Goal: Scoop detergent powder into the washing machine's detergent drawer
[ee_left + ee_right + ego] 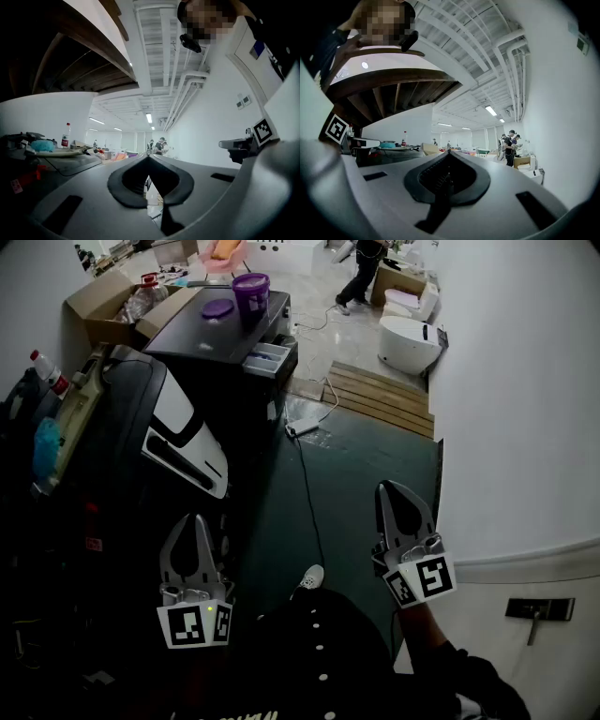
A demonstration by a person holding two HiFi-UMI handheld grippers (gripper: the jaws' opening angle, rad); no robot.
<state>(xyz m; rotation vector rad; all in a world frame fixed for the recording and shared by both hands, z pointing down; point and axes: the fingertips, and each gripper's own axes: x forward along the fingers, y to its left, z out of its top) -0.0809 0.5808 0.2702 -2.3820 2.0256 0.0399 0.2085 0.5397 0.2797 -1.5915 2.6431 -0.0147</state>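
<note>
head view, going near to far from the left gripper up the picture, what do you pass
left gripper → white power strip on the floor → open detergent drawer → purple tub → pink chair

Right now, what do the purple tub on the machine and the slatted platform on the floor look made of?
The purple tub: likely plastic, smooth, evenly coloured, with a slight sheen. The slatted platform: apparently bare wood, matt, pale brown boards with visible gaps.

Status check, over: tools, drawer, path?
Left tool and right tool shut, empty. Detergent drawer open, well ahead. Purple tub on washer top. Cable on floor between.
</note>
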